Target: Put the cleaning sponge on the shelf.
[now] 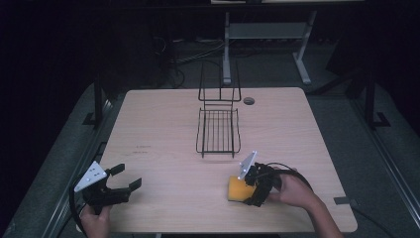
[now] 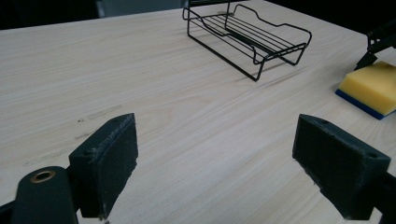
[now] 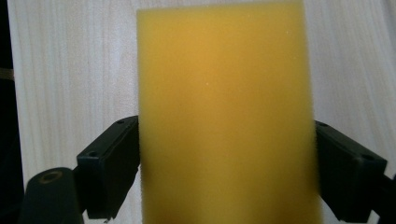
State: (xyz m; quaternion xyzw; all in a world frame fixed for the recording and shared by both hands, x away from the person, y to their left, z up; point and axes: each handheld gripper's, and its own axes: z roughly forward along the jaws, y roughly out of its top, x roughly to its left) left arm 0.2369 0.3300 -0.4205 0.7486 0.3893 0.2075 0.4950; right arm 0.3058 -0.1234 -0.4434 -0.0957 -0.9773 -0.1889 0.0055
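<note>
Two grippers are sitting at my edge of the pale wooden surface (image 1: 163,124), one in each of my hands. My left gripper (image 1: 124,179) is hovering near the front left corner with its jaws spread wide and nothing between them; in the left gripper view the two dark pads (image 2: 112,158) are standing far apart, with bare wood grain showing in the gap. My left hand (image 1: 95,218) is wrapping the handle from below, and the grey three-cornered plate (image 1: 90,176) is riding on top of that gripper.

My right gripper (image 1: 247,191) is working at the front right, angled toward the middle of the surface. Its jaws are opened to about the width of a yellow sponge (image 1: 237,189) and are bracketing it, one on each side. In the right gripper view the sponge (image 3: 224,116) is running between both pads, whose faces are meeting its edges, though I cannot tell whether they are pressing it. In the left gripper view the sponge (image 2: 371,86) is lying flat on the surface, yellow side up over a blue underlayer.

Farther off, past both grippers, a black wire rack (image 1: 218,130) is standing near the middle of the surface, well apart from the sponge, its tall back end pointing away from me. Beyond the far edge, table legs and cables are lying in near darkness.
</note>
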